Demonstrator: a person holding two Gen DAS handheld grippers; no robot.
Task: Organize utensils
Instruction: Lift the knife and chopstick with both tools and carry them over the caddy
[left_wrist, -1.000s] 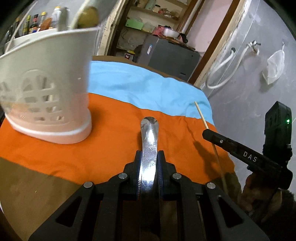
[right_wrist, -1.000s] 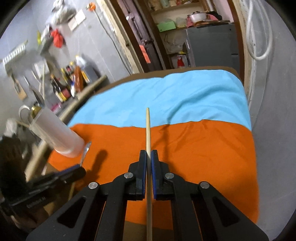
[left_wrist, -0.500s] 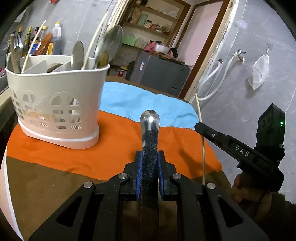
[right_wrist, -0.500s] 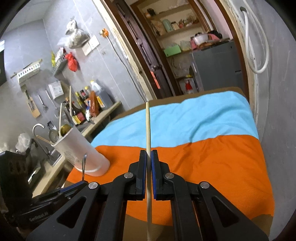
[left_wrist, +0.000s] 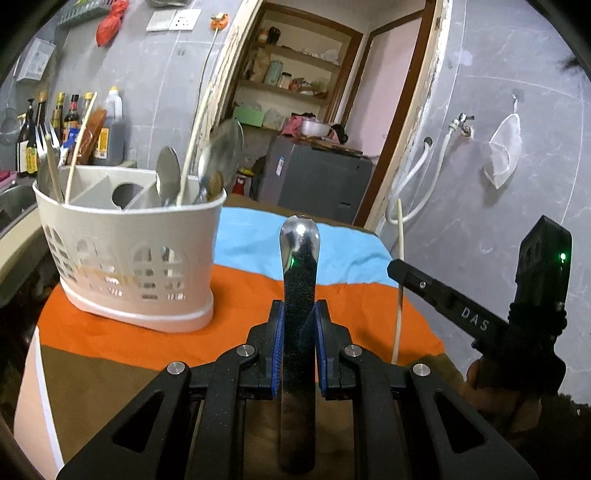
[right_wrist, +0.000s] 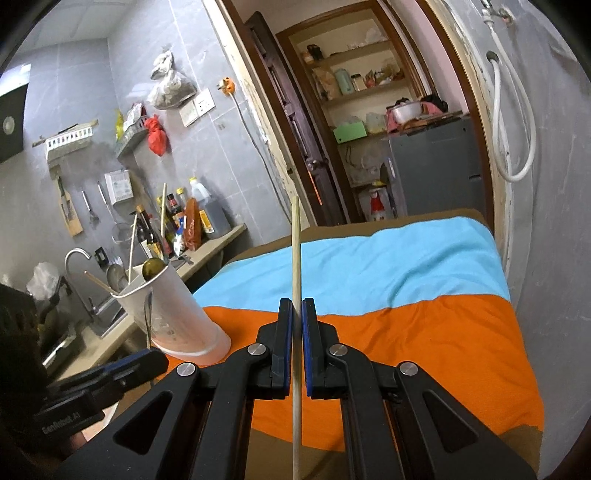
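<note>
The shiny flat steel utensil handle (left_wrist: 298, 266) is pinched by the left gripper (left_wrist: 298, 332), the thin pale wooden chopstick (right_wrist: 295, 258) by the right gripper (right_wrist: 296, 332), both held above the cloth's orange band. The white slotted plastic caddy (left_wrist: 129, 254) near the left edge could probably get tipped if clipped.

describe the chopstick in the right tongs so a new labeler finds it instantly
Start at the orange-and-blue cloth over the table, then the black right tongs above it. The chopstick is the pale wooden stick clamped between their blue pads, pointing up. The other sticks stand in the white utensil caddy.
</note>
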